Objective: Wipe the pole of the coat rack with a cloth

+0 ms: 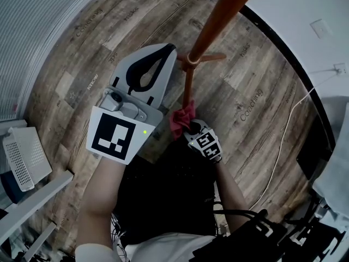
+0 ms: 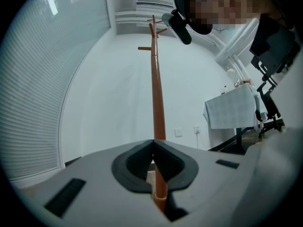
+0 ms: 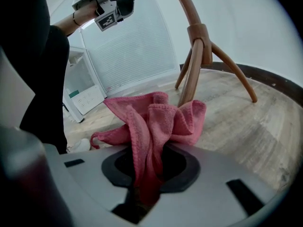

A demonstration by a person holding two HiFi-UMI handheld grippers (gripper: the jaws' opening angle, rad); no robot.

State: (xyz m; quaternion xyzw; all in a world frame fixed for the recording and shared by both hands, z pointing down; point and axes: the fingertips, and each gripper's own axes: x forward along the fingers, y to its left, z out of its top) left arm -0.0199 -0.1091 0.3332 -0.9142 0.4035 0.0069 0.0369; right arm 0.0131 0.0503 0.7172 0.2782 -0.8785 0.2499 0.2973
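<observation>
Wood-plank floor [image 1: 98,53], white perforated basket [image 1: 22,157], white cable [image 1: 280,146]

Grey-brown wood-plank floor [image 1: 109,31] runs up to a plain white wall [image 1: 294,4]. Ribbed white blinds [image 1: 32,26] fill the window side. A socket [image 1: 320,28] sits on the wall, a white cable [image 1: 281,146] trails across the planks, and a white perforated basket [image 1: 22,157] stands near the blinds

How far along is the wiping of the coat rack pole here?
Done: the cloth is gripped in the jaws of the right gripper. In hand: it sits at the foot of the pole. The left gripper is shut, empty. Remaining: the long pole above.
</observation>
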